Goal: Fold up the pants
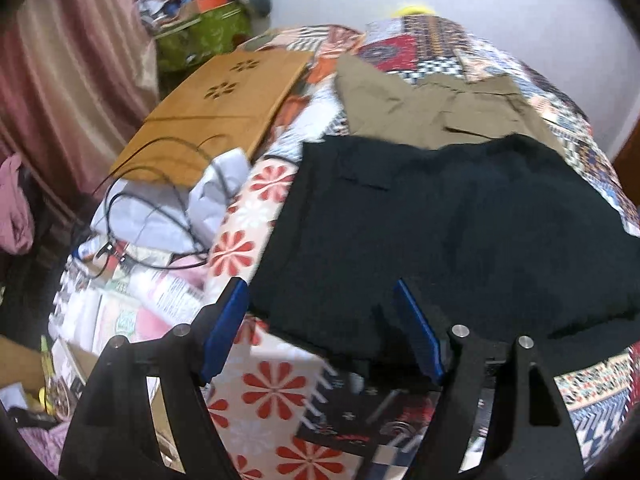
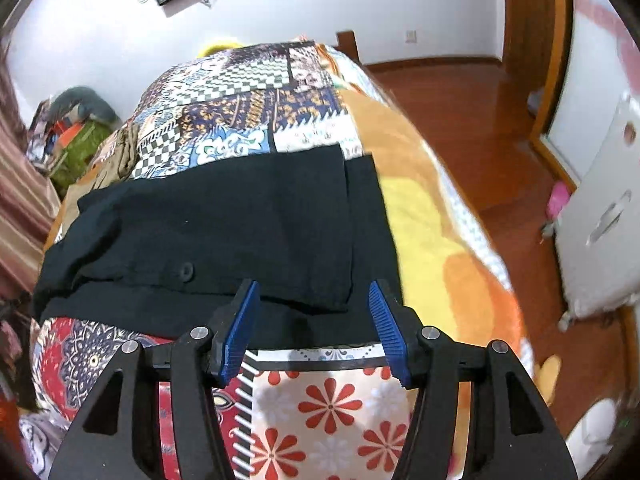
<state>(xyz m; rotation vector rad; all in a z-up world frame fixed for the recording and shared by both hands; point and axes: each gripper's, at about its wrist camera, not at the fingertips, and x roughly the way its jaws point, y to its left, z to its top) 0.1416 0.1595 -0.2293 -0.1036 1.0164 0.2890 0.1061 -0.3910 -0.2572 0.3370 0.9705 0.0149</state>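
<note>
Both claws gape over folded black pants [image 1: 440, 220].

Print on the boxes [image 1: 160, 296] beside the bed is too blurred to read.

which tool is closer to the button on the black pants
Right. The right tool hangs open over the near edge of the black pants, with the button just beyond its left finger. The left tool is open at another near edge; no button shows there.
</note>
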